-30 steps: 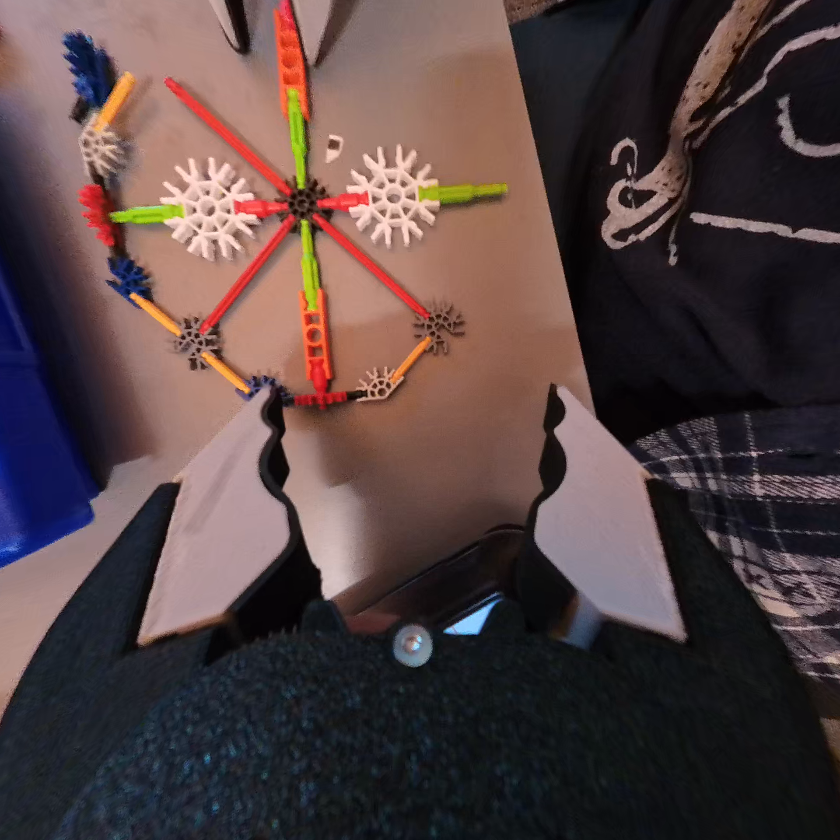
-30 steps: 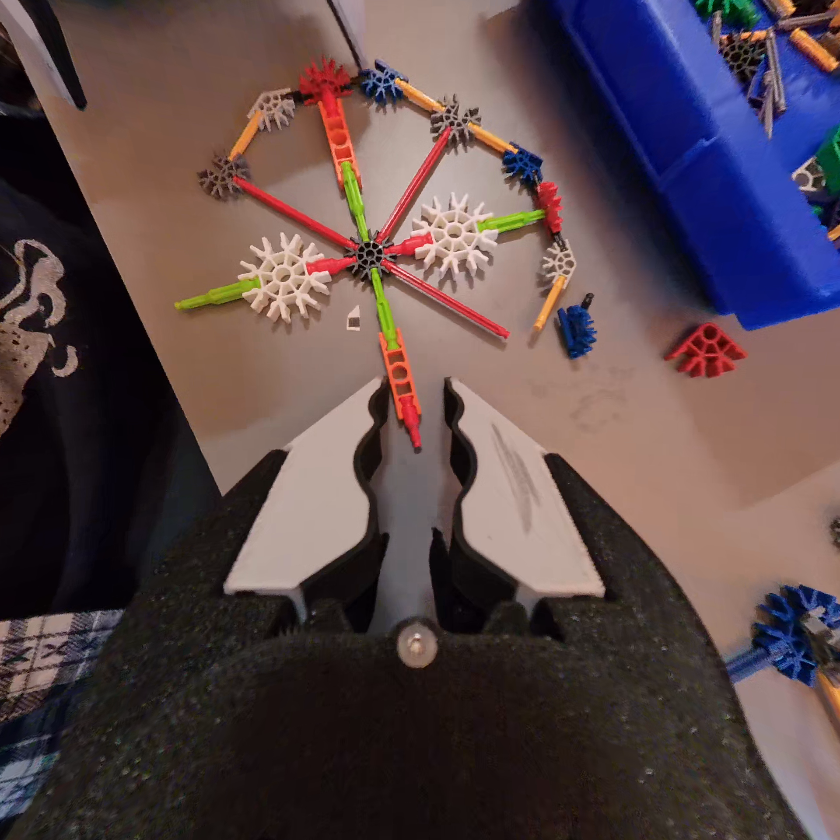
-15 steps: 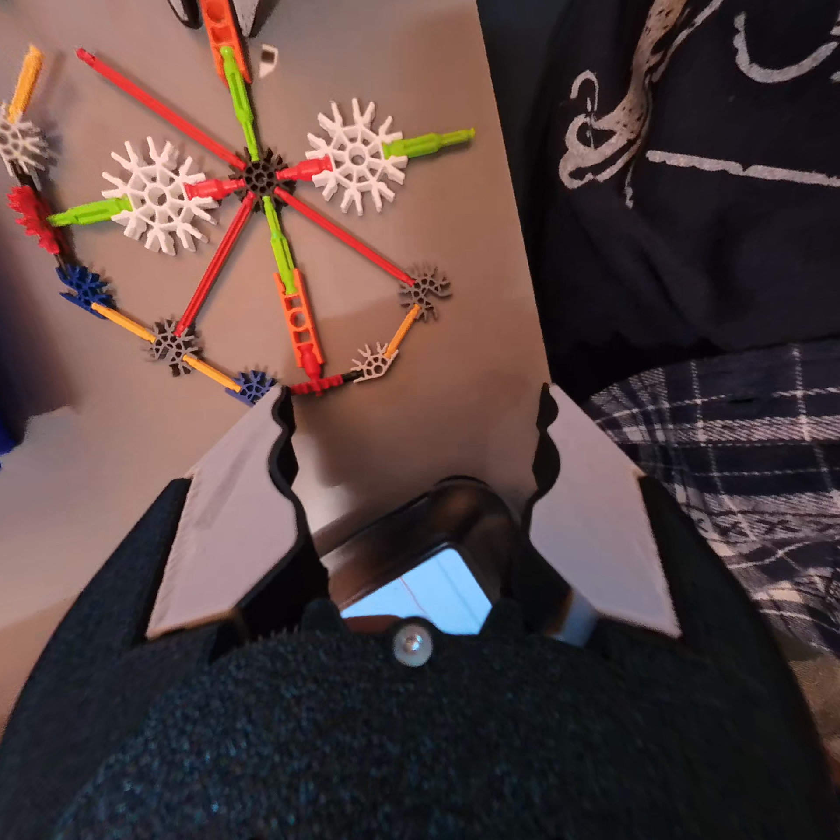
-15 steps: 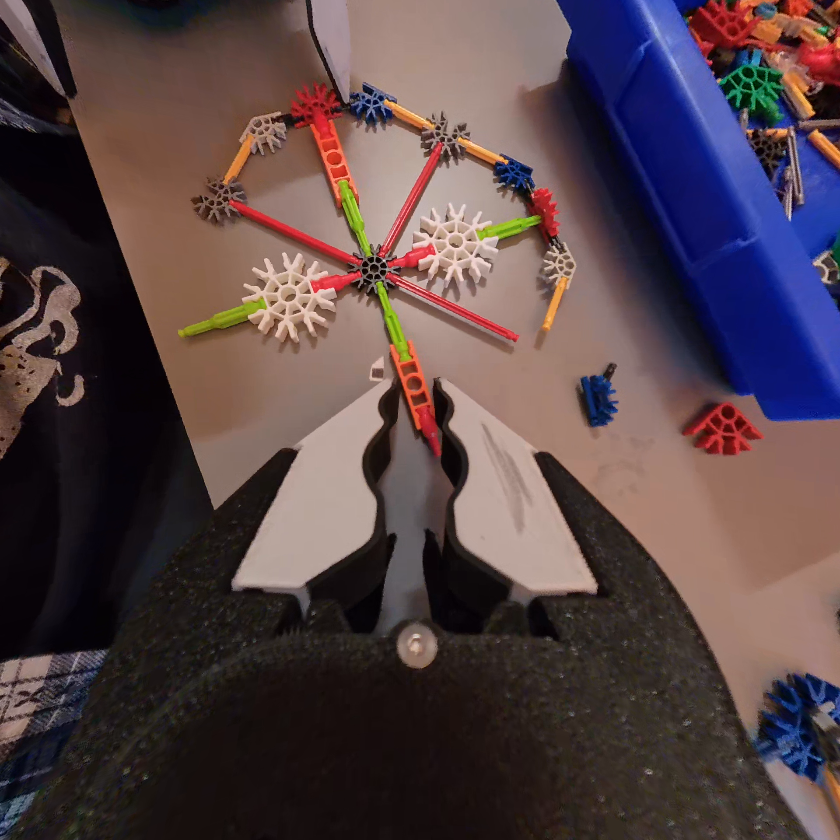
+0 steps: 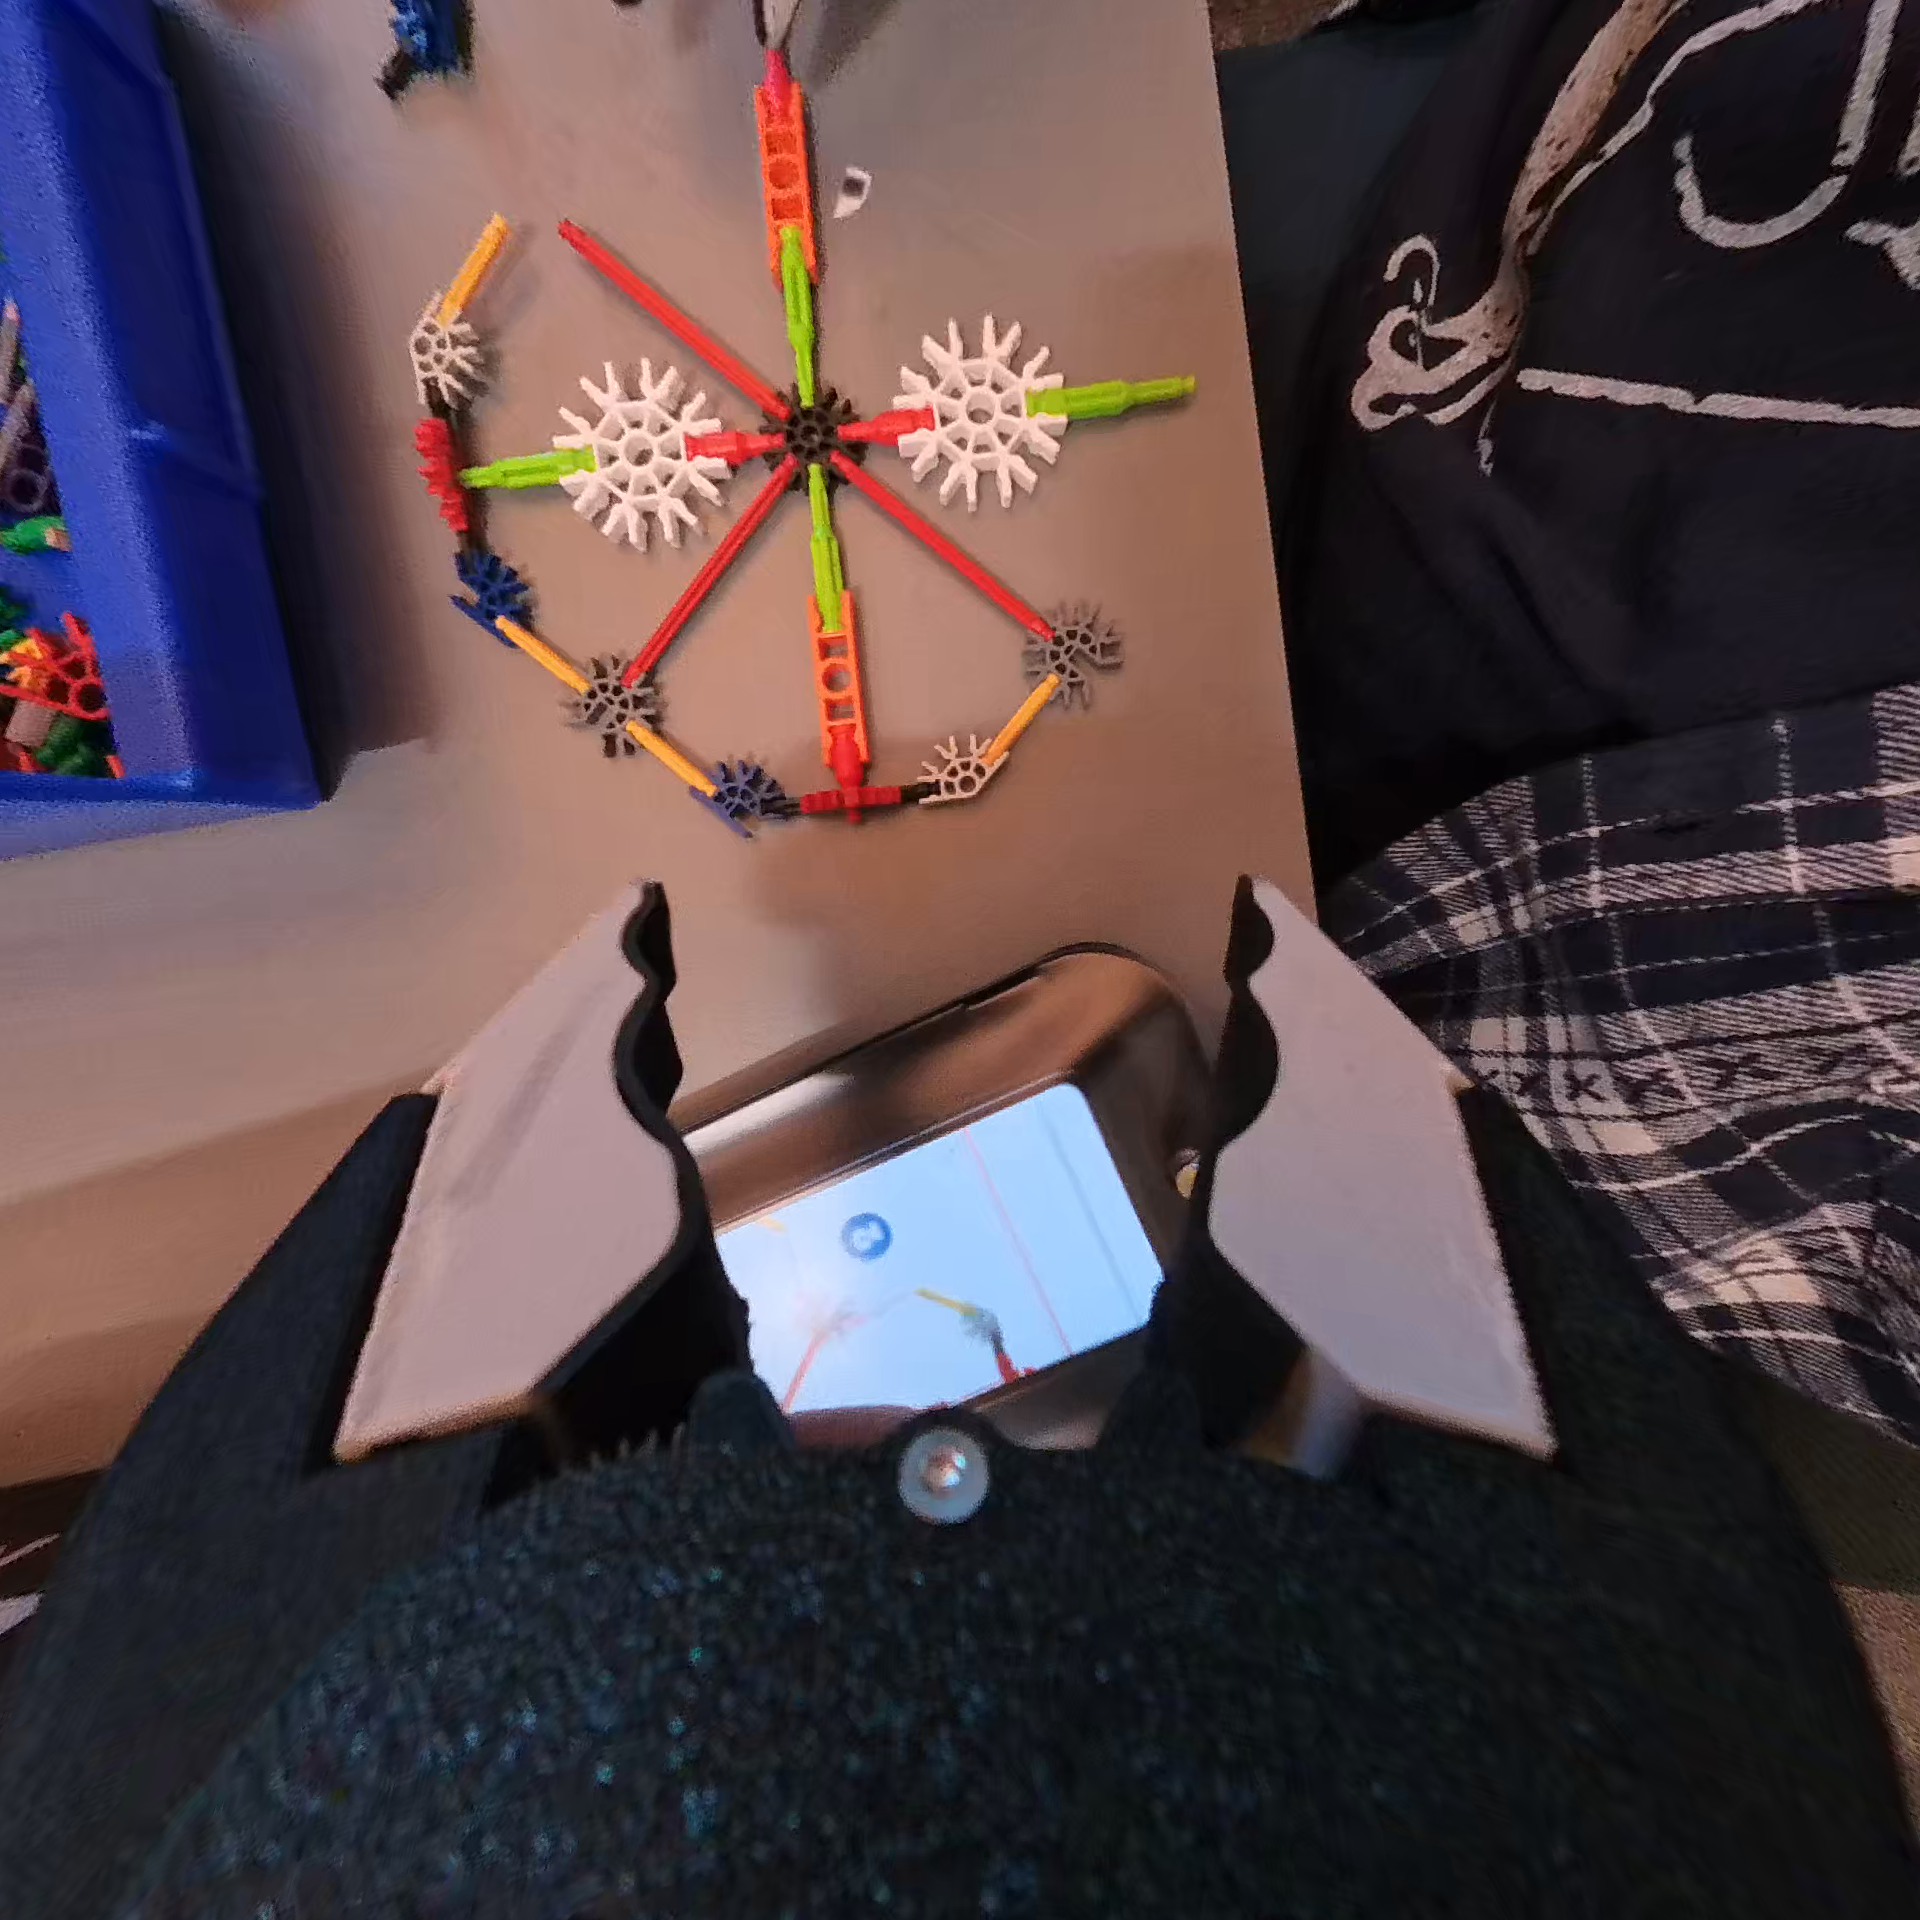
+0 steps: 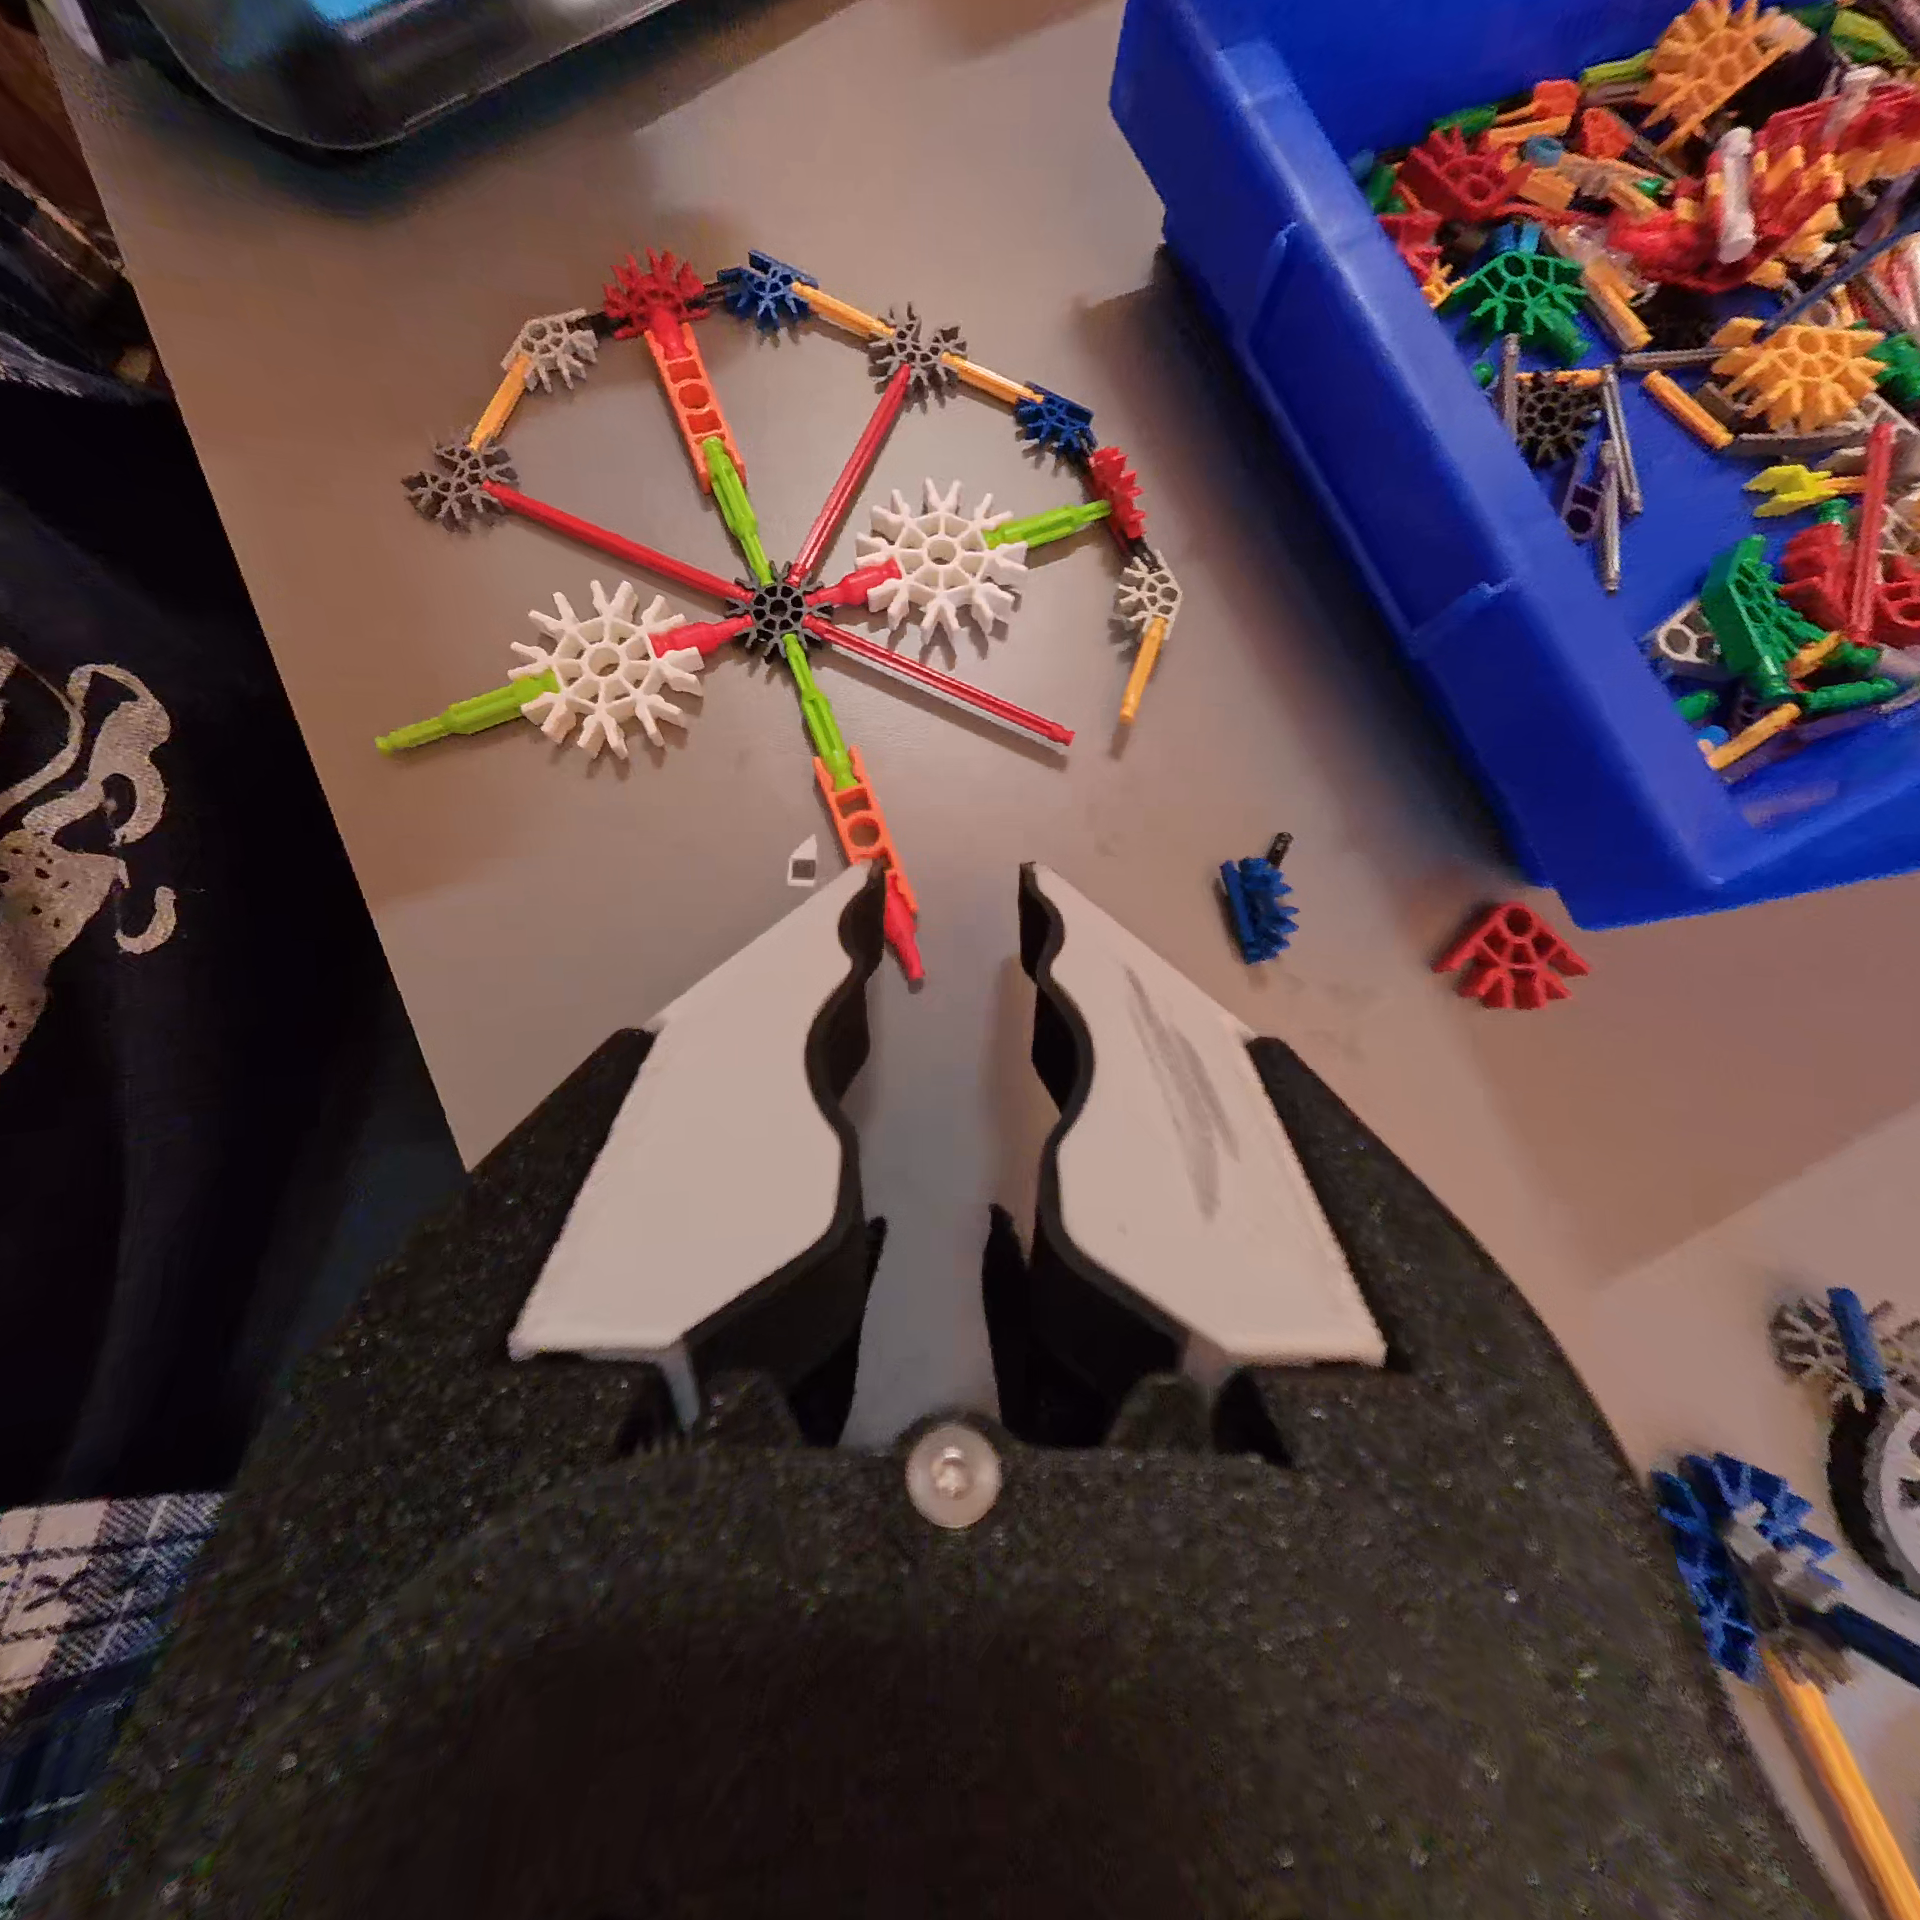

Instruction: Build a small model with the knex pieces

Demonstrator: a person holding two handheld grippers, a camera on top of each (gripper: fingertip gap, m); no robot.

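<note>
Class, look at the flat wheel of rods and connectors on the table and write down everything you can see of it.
The toy wheel lies flat on the grey table, unfinished. It looks plastic: a black hub with red and green spokes, two white snowflake connectors, two orange ladder pieces. Only part of its rim is joined, by yellow rods and small connectors. The open right claw touches its red tip; the open left claw stays clear.

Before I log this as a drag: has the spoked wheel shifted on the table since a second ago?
Yes. The spoked wheel slid away from the loose blue connector; its yellow rod tip, earlier beside it, now lies clear.
</note>
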